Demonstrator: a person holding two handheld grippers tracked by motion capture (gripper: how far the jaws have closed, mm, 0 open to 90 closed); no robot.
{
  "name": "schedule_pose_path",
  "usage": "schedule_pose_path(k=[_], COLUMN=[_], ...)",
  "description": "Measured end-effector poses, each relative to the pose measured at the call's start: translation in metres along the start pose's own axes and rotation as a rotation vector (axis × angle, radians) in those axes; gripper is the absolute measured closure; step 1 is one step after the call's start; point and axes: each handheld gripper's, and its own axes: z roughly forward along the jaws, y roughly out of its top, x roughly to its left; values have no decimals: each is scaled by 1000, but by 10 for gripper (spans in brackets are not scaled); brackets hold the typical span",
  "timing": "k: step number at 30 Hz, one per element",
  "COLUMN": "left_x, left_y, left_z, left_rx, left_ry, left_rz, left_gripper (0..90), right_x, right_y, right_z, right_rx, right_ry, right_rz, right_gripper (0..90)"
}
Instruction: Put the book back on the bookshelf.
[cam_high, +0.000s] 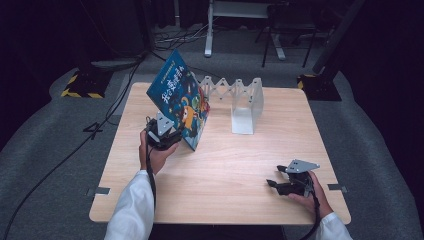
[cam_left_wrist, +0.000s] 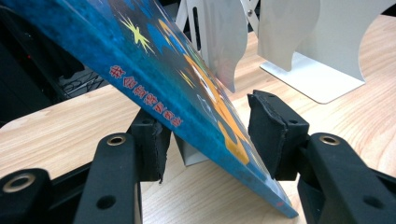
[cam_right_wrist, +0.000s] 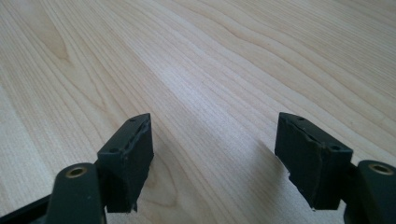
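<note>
A blue picture book (cam_high: 177, 95) stands tilted on one lower corner at the table's left middle. My left gripper (cam_high: 162, 135) is at its lower edge. In the left gripper view the book (cam_left_wrist: 154, 60) runs slantwise between the two jaws, touching both pads, so my left gripper (cam_left_wrist: 210, 126) is shut on it. My right gripper (cam_high: 276, 184) rests low near the table's front right, held by a hand. In the right gripper view my right gripper (cam_right_wrist: 215, 140) is open, with bare wood between its jaws.
A white expanding metal book rack (cam_high: 245, 100) stands at the back middle of the wooden table (cam_high: 225, 170), right behind the book; its plates (cam_left_wrist: 317, 46) rise close ahead of the left gripper. Cables and stands lie on the floor beyond.
</note>
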Motion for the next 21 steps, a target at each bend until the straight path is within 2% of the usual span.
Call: schedule_pose_path(k=[6, 21], left_x=[-2, -5], left_y=[-2, -9], left_z=[-5, -23], left_rx=[9, 51], left_ry=[-6, -61], left_rz=[13, 45], left_gripper=[440, 352], right_x=[0, 2], right_y=[0, 4], right_z=[0, -4], right_rx=[2, 12], right_ry=[-3, -11], right_rz=[1, 1], right_gripper=[281, 282])
